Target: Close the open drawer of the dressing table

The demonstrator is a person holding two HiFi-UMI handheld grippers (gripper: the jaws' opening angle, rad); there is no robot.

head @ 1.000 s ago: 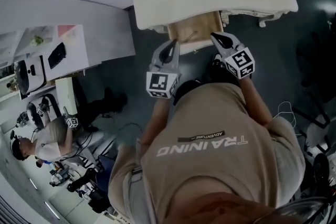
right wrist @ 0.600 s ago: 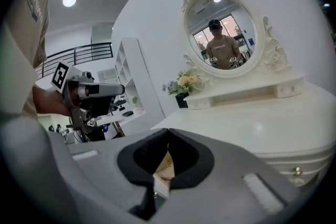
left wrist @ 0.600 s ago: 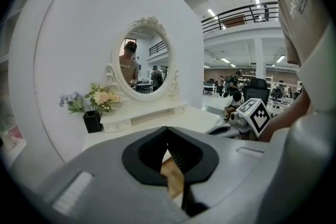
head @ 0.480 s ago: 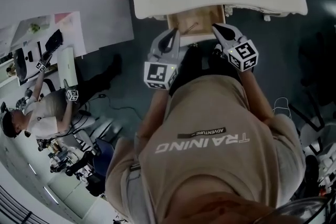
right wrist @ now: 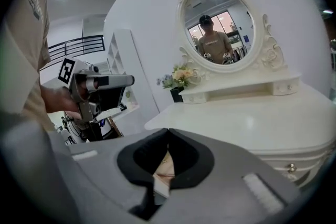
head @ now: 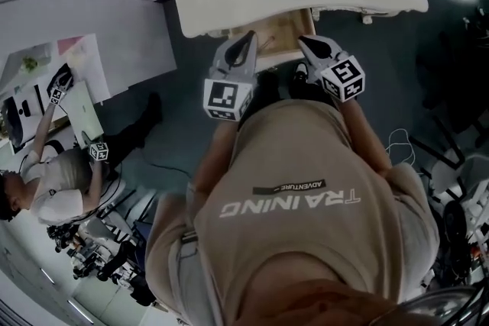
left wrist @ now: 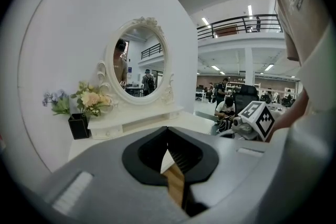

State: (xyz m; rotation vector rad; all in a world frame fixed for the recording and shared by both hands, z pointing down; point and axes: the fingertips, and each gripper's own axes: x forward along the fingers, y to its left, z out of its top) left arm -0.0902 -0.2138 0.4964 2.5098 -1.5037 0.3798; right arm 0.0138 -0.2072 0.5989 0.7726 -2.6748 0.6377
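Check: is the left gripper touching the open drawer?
Cannot tell. In the head view the left gripper overlaps the drawer at its front edge, but no contact or gap shows plainly. The left gripper view shows only wood beyond its tip.

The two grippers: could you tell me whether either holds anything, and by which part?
Nothing is held; the left gripper and right gripper are both shut, empty.

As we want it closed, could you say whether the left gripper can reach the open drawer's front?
Probably yes: the left gripper, jaws together, sits right at the front edge of the open drawer, with nothing visible between them.
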